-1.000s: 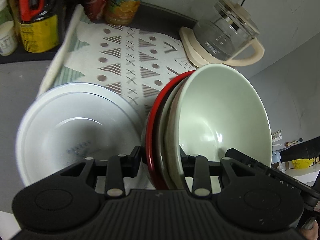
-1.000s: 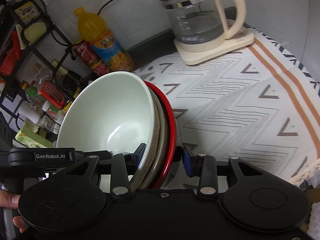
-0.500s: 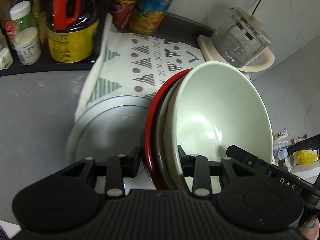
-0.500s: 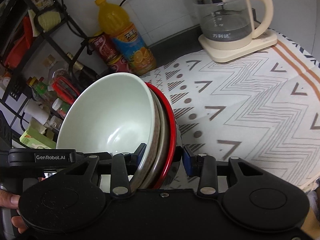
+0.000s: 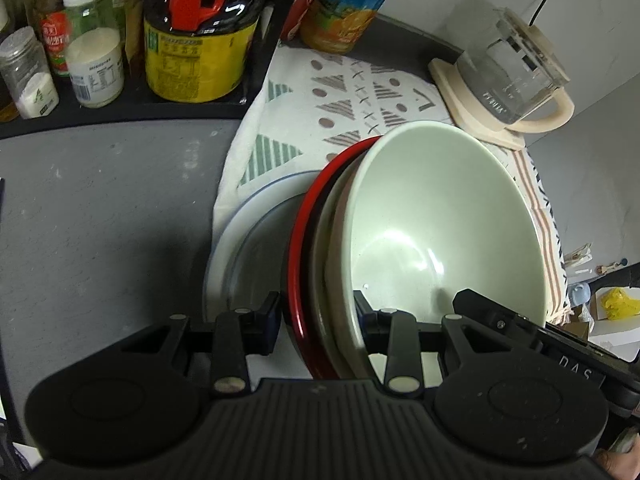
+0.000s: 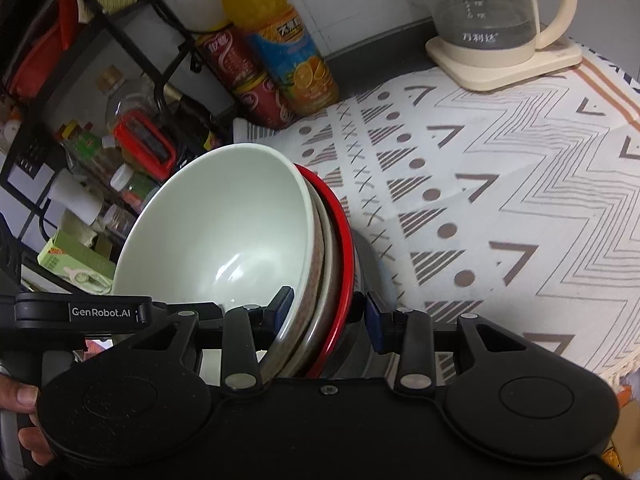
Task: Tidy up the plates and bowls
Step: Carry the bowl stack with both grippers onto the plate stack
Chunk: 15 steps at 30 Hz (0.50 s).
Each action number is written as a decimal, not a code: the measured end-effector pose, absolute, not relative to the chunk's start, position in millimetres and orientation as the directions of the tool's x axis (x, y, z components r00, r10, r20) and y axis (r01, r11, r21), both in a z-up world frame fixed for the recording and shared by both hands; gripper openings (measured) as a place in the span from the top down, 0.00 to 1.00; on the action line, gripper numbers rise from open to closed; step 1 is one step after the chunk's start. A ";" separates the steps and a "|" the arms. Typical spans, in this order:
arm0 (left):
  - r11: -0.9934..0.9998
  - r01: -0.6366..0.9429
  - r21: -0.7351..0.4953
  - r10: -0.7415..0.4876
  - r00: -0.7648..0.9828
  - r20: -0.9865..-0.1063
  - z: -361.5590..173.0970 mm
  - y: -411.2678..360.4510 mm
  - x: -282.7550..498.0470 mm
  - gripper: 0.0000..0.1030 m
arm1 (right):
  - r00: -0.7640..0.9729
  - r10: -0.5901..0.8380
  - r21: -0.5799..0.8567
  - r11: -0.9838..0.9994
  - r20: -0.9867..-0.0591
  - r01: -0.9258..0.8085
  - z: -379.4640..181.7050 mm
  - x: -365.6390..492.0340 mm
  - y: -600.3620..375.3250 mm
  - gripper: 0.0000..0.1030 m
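A pale green bowl sits nested in a beige bowl and a red-rimmed bowl, and the stack hangs tilted in the air. My left gripper is shut on the stack's near rim. My right gripper is shut on the stack's rim too, where the green bowl and the red rim show. Each view shows the other gripper's body beyond the stack. Below the stack a white plate with a blue line lies on the patterned cloth, half hidden.
A black rack holds a dark oil bottle and several jars. An orange drink bottle and red can stand by the wall. A glass kettle sits far right. Grey counter lies left. A hand grips the left gripper's handle.
Both grippers have carried the bowl stack toward the rack side. The bottles and jars came closer, the kettle drew away, and the white plate slid from the left to under the stack.
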State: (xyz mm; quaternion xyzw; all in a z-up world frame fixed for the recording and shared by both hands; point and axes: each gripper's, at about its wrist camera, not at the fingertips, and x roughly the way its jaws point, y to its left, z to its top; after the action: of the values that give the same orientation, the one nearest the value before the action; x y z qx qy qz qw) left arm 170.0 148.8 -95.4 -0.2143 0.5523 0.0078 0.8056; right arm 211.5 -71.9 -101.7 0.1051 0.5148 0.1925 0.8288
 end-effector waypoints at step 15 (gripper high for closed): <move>0.924 -0.236 -0.301 -0.209 0.348 -0.914 -106.1 149.0 172.5 0.67 | 0.365 0.413 0.370 0.911 -0.835 -0.183 -118.3 204.0 -63.9 0.63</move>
State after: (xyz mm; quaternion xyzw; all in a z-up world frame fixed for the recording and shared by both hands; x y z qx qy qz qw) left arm 172.5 149.0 -106.1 -0.1949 0.5709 0.0086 0.7975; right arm 204.0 -63.9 -118.3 0.1076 0.5334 0.1820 0.8190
